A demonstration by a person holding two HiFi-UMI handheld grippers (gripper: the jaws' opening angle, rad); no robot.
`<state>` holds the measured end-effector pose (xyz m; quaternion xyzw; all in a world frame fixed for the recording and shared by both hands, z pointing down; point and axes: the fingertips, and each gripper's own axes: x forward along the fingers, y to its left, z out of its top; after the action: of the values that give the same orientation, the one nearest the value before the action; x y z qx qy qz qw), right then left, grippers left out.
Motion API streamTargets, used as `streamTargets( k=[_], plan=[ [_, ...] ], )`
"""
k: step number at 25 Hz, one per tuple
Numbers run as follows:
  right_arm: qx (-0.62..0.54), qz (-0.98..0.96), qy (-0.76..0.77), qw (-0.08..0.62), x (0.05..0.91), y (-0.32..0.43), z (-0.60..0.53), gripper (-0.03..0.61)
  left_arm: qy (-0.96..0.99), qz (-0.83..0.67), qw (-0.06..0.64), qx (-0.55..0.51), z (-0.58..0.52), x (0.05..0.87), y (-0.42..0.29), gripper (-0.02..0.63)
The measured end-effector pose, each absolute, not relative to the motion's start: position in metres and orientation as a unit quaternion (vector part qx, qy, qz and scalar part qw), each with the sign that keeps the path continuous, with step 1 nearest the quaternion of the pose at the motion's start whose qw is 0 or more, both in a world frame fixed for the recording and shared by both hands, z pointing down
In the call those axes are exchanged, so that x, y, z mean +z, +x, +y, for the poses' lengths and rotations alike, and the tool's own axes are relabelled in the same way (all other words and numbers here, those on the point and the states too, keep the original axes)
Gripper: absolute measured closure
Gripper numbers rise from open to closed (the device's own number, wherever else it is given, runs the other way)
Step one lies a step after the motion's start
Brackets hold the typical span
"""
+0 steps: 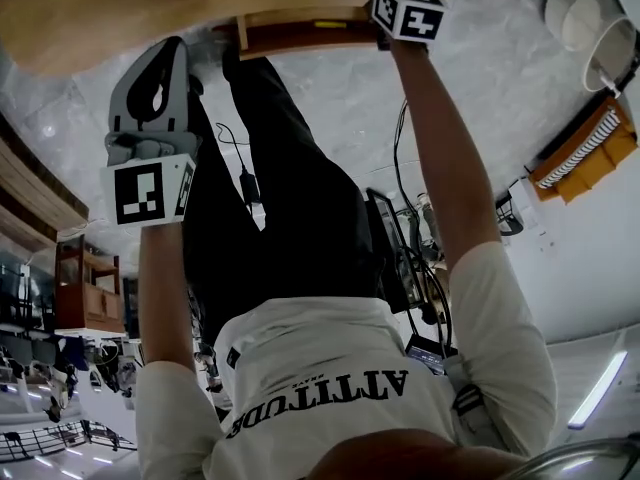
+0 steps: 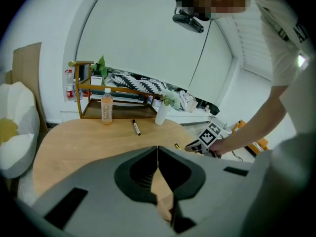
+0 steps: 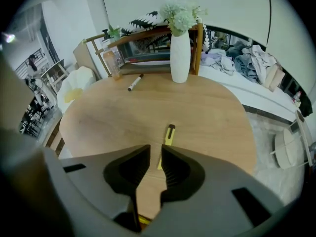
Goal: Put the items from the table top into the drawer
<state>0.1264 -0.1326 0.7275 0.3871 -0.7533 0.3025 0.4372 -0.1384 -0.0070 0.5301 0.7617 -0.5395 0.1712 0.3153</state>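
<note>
Wooden rack (image 2: pixel 128 113) at the back, with a small green plant (image 2: pixel 101 63) perched on its left end and striped cloth (image 2: pixel 139 83) bunched right behind it. Off to the left, a white armchair (image 2: pixel 17 117) with cardboard (image 2: pixel 24 63) standing behind it. Over on the other side there's a heap of clothes (image 3: pixel 247 60). A round white stool (image 3: pixel 286 149) sits on the marbled floor (image 1: pixel 330 98), and an orange crate (image 1: pixel 585 153) too.

Grey marbled floor (image 1: pixel 500 98); white wall (image 2: pixel 148 33); wooden shelf (image 2: pixel 118 114)

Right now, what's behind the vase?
A wooden shelf stands behind the vase, its contents too blurred to name. The stretch of shelf directly behind the vase is covered.
</note>
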Motion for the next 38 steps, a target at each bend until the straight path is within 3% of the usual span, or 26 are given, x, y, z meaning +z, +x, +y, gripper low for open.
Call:
streamTargets(
  k=[10,38],
  plan=[
    [0.325,-0.715,0.414,0.461,0.780,0.139,-0.136,0.486,0.764,-0.536,0.324,0.153,-0.023,0.559,-0.126,0.592],
    [0.347,-0.735,0.374,0.446,0.760,0.145,-0.059,0.512,0.789,-0.489,0.325,0.180,-0.022,0.561,-0.103,0.592]
  ],
)
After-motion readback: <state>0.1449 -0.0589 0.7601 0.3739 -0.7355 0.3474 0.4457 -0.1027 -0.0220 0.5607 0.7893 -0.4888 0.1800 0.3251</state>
